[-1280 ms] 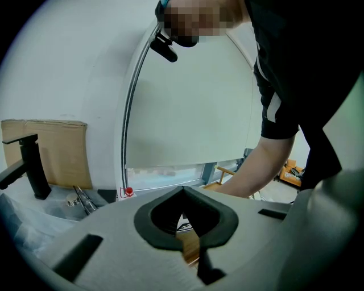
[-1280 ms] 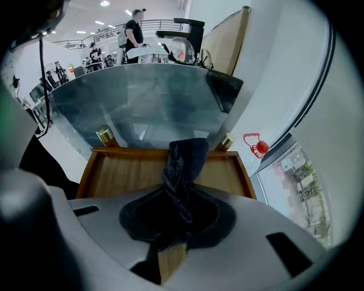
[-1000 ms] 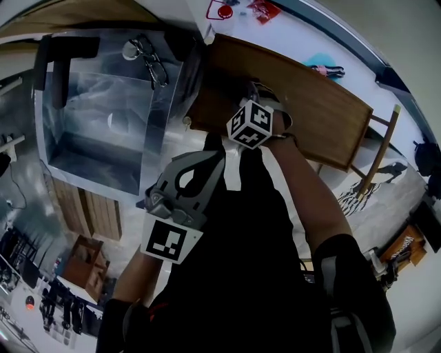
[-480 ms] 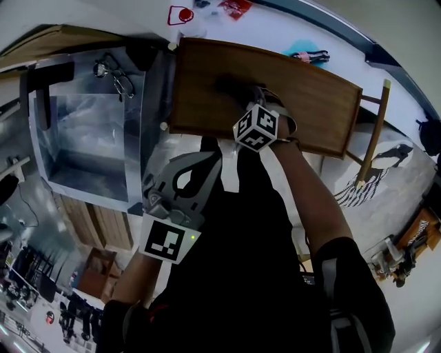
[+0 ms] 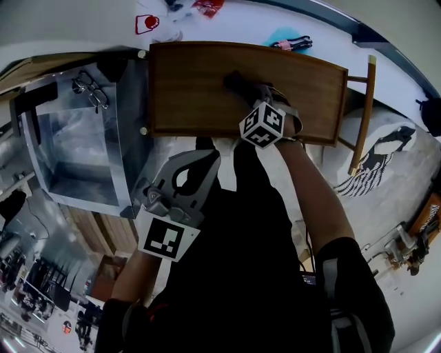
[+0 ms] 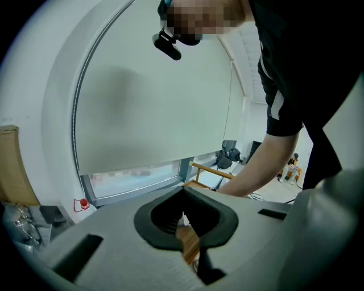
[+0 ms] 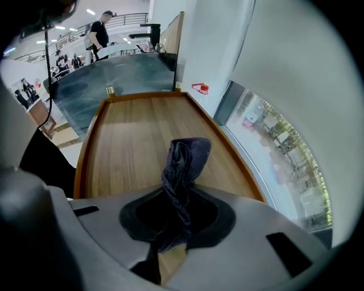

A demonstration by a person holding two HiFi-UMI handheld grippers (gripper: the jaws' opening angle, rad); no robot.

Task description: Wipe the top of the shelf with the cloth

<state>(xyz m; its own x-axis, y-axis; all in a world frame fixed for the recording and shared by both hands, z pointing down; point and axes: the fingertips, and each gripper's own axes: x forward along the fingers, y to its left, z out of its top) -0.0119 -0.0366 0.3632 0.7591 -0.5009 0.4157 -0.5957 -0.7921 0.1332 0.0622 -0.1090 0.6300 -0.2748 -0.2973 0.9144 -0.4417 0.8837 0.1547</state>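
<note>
To the left I see a silvery metal cabinet (image 5: 134, 138), and on its top lies what I take to be a pair of spectacles (image 5: 91, 89). On the white surface (image 5: 241, 21) beyond lie a red-rimmed tag (image 5: 146, 23), a red packet (image 5: 207, 7) and a teal pad (image 5: 284, 34) with a black-and-pink clip (image 5: 295, 43) on it. At the right, a wooden frame (image 5: 363, 114) stands beside a zebra-striped rug (image 5: 375, 169). A pale roller blind (image 6: 153, 96) hangs over a window (image 6: 136, 176).

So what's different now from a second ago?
The right gripper, shut on the dark cloth, slid along the wooden shelf top toward its right end, dragging the cloth with it. The head camera also turned, so the shelf sits straighter in view. Nothing was picked up or let go. The left gripper stayed shut and empty near the person's body.
</note>
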